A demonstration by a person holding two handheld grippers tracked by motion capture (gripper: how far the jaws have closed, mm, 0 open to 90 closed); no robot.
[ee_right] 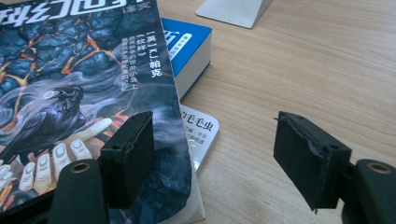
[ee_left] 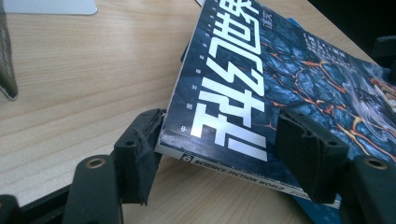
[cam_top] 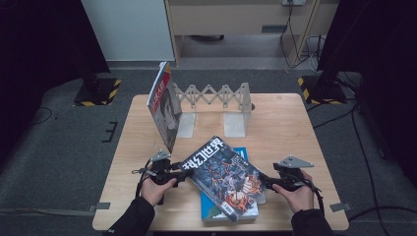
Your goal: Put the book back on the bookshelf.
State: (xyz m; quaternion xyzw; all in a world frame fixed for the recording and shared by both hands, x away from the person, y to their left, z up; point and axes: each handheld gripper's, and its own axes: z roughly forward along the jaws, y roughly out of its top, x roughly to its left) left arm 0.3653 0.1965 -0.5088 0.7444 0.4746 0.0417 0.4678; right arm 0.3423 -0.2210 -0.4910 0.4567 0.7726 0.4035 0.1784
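Note:
A dark science-fiction magazine (cam_top: pixel 223 172) (ee_left: pixel 280 60) (ee_right: pixel 70 70) lies askew on a blue book (cam_top: pixel 241 153) (ee_right: pixel 187 39) and a white booklet (ee_right: pixel 201 130) at the table's near middle. My left gripper (cam_top: pixel 184 171) (ee_left: pixel 222 126) is at the magazine's left corner. One jaw stands beside the spine corner, the other over the cover, and the pads do not visibly press. My right gripper (cam_top: pixel 263 181) (ee_right: pixel 215 126) stands open at the magazine's right edge, with one jaw over the cover and the other above bare wood.
A white accordion book rack (cam_top: pixel 216 96) stands at the back of the wooden table (cam_top: pixel 290 128). A red-topped magazine (cam_top: pixel 164 105) leans upright against the rack's left end. Bare wood lies right of the stack and between the stack and the rack.

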